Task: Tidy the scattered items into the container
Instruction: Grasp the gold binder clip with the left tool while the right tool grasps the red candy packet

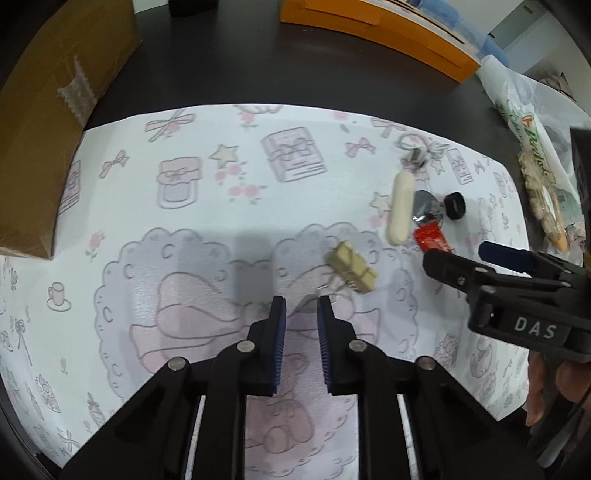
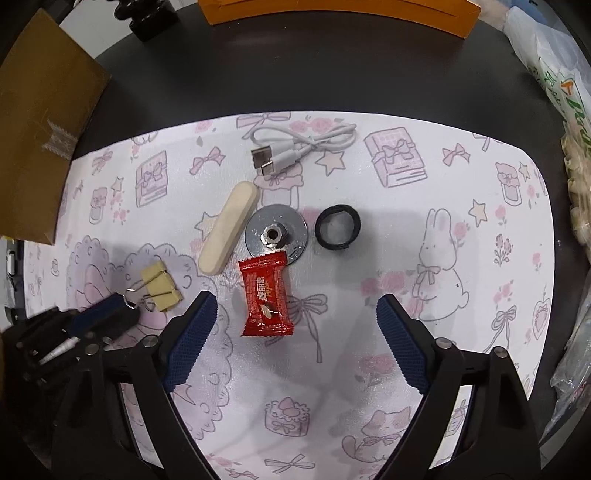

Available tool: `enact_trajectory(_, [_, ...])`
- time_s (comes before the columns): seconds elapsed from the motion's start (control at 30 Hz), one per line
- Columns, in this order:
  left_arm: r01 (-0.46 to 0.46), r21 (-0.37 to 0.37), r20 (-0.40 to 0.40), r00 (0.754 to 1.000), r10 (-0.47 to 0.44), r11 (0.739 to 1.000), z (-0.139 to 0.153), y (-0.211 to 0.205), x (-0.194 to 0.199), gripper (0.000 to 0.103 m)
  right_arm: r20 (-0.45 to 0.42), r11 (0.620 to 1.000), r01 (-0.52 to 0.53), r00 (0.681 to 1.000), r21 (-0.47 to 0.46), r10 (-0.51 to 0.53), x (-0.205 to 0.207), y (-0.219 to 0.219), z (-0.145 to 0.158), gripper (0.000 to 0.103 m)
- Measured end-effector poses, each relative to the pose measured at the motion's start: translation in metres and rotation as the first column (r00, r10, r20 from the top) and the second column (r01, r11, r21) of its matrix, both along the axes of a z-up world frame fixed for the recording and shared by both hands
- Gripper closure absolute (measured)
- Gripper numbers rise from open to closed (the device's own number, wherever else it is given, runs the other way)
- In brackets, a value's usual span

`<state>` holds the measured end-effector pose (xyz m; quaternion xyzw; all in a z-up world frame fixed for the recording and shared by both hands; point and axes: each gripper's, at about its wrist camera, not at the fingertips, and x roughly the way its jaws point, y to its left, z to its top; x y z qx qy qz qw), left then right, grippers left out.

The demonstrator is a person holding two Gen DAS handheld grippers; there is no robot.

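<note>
Patterned mat: candy packet, light and crinkly, sits mid-frame; my right gripper spread wide; I'd pinch its middle.

White letters "DAS" stand on the right tool body. The red candy wrapper carries Chinese characters too small to read. Green lettering on the plastic bag is illegible.

Patterned pink mat over dark table. Brown cardboard box at left, overlapping mat edge. Orange box along far side. Printed plastic bags at right. Black object far left.
</note>
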<state>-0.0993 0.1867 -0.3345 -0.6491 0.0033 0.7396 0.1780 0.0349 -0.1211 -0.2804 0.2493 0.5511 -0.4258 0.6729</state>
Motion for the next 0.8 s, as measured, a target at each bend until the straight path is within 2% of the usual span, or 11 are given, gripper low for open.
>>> enact_trajectory(0.03, [0.0, -0.003, 0.004, 1.0, 0.0, 1.0, 0.001, -0.004, -0.001, 0.086, -0.006, 1.0, -0.004, 1.0, -0.001, 0.004, 0.001, 0.001, -0.002, 0.021])
enact_trajectory(0.13, [0.003, -0.023, -0.001, 1.0, -0.003, 1.0, 0.005, -0.012, -0.004, 0.086, -0.035, 0.999, -0.027, 0.999, -0.022, 0.026, 0.007, 0.003, -0.004, 0.025])
enact_trajectory(0.2, [0.004, -0.02, -0.008, 1.0, -0.004, 1.0, 0.008, -0.013, -0.005, 0.085, -0.057, 0.998, -0.046, 0.997, -0.042, 0.043, 0.01, 0.005, -0.005, 0.031])
enact_trajectory(0.27, [0.006, -0.006, -0.015, 1.0, -0.006, 1.0, 0.011, -0.014, -0.007, 0.082, -0.081, 0.996, -0.064, 0.995, -0.061, 0.059, 0.014, 0.007, -0.005, 0.052])
enact_trajectory(0.3, [0.015, -0.006, -0.023, 1.0, -0.015, 1.0, 0.012, -0.01, -0.009, 0.071, -0.091, 0.995, -0.072, 0.994, -0.068, 0.065, 0.015, 0.008, -0.005, 0.059])
enact_trajectory(0.33, [0.025, -0.005, -0.032, 0.999, -0.025, 1.0, 0.014, -0.006, -0.01, 0.052, -0.096, 0.995, -0.069, 0.993, -0.066, 0.063, 0.015, 0.007, -0.004, 0.076])
enact_trajectory(0.37, [0.047, 0.0, -0.038, 0.998, -0.047, 0.999, 0.015, -0.001, -0.009, 0.043, -0.1, 0.996, -0.066, 0.993, -0.063, 0.059, 0.014, 0.007, -0.003, 0.081])
enact_trajectory(0.4, [0.071, 0.007, -0.043, 0.997, -0.07, 0.997, 0.017, 0.005, -0.008, 0.032, -0.103, 0.997, -0.057, 0.993, -0.06, 0.05, 0.012, 0.006, -0.002, 0.081])
enact_trajectory(0.43, [0.094, -0.007, -0.058, 0.994, -0.094, 0.996, 0.019, 0.011, -0.006, 0.028, -0.105, 0.997, -0.048, 0.994, -0.057, 0.042, 0.01, 0.004, -0.001, 0.082])
enact_trajectory(0.57, [0.163, -0.083, -0.117, 0.978, -0.172, 0.983, 0.019, 0.03, -0.005, 0.028, -0.101, 0.998, -0.015, 0.995, -0.059, 0.009, 0.0, 0.001, 0.003, 0.084])
enact_trajectory(0.8, [0.208, -0.117, -0.138, 0.965, -0.224, 0.971, 0.006, 0.054, -0.007, 0.028, -0.087, 0.998, 0.031, 0.996, -0.053, -0.035, -0.017, -0.003, 0.01, 0.084])
